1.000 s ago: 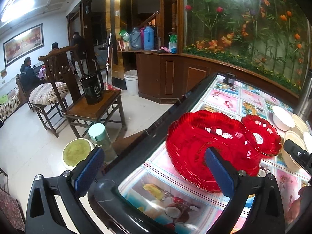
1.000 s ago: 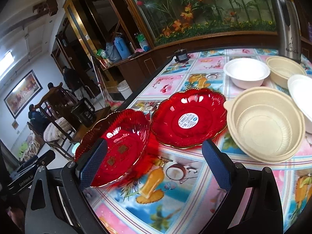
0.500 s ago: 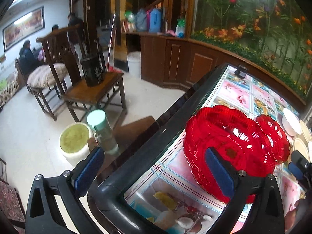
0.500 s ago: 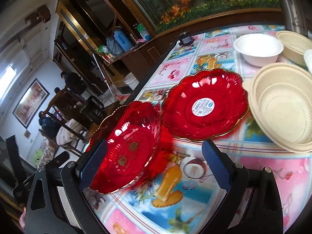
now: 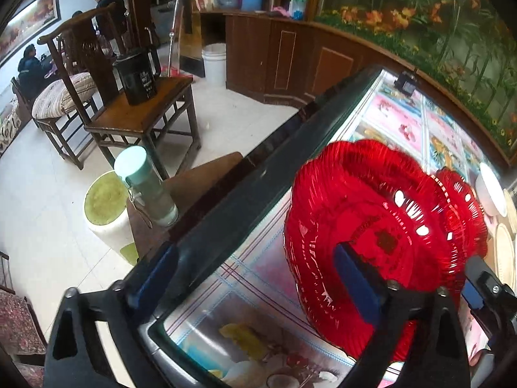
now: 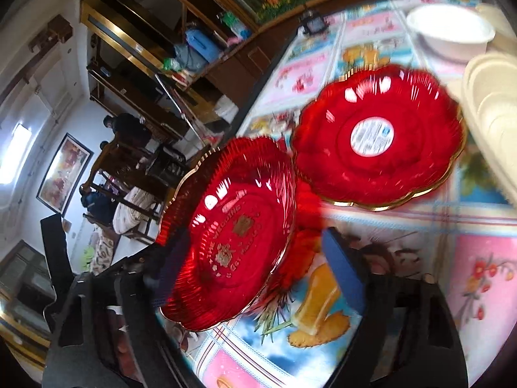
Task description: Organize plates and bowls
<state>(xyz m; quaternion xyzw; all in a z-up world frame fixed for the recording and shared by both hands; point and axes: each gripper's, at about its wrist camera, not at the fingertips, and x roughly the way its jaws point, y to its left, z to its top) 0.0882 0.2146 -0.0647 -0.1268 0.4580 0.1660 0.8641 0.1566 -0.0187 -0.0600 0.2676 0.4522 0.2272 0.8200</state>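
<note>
A stack of red scalloped plates (image 5: 371, 226) (image 6: 236, 236) stands tilted near the table's left edge. A single red plate (image 6: 374, 135) (image 5: 462, 213) with a white sticker lies flat just beyond it. My left gripper (image 5: 255, 281) straddles the table's dark rim (image 5: 258, 174), its right finger (image 5: 352, 284) in front of the stack, jaws closing with no pad seen pressing. My right gripper (image 6: 257, 266) has the stack's near rim between its closing fingers, with no contact visible. A cream bowl (image 6: 494, 119) and a white bowl (image 6: 449, 29) (image 5: 491, 190) sit further right.
Off the table's left side are a teal bottle (image 5: 145, 187) on a wooden stool, a green-topped stool (image 5: 106, 203), a chair with a black kettle (image 5: 135, 74) and a white bucket (image 5: 213, 61). People sit in the far room. A small black box (image 5: 405, 84) sits at the table's far end.
Both grippers have come down and closer to the red stack, and their fingers stand nearer together. The right wrist view has rolled, so the table looks tilted.
</note>
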